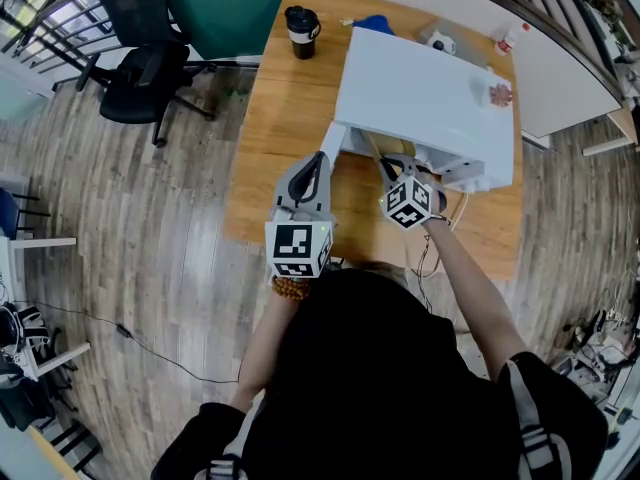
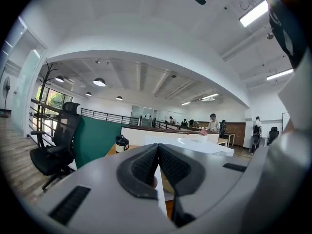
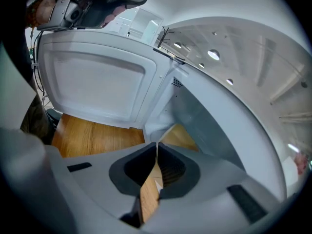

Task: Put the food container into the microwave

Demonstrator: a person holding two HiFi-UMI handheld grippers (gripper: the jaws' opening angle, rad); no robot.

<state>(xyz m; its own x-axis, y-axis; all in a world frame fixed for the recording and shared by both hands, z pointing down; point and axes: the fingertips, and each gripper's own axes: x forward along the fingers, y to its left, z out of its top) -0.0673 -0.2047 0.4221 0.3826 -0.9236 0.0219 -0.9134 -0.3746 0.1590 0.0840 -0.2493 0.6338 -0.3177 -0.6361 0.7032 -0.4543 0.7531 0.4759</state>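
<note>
A white microwave [image 1: 420, 98] stands on the wooden table [image 1: 270, 118] with its door [image 1: 333, 146] swung open to the left. My left gripper [image 1: 320, 165] is shut on the door's thin white edge [image 2: 160, 194], pointing level. My right gripper [image 1: 398, 170] reaches down into the microwave's opening [image 3: 195, 116]. It [image 3: 157, 147] is shut on a thin brown wall of the food container [image 3: 148, 196]. Only that strip and a tan piece past the fingertips show; the container's body is hidden. The open door [image 3: 97, 87] fills the left of the right gripper view.
A black lidded cup [image 1: 301, 31] stands at the table's far left corner, a blue object [image 1: 375, 23] beside it. Small white items [image 1: 440, 40] sit behind the microwave. A black office chair [image 1: 140, 78] stands left of the table. Cables [image 1: 440, 238] hang at the front edge.
</note>
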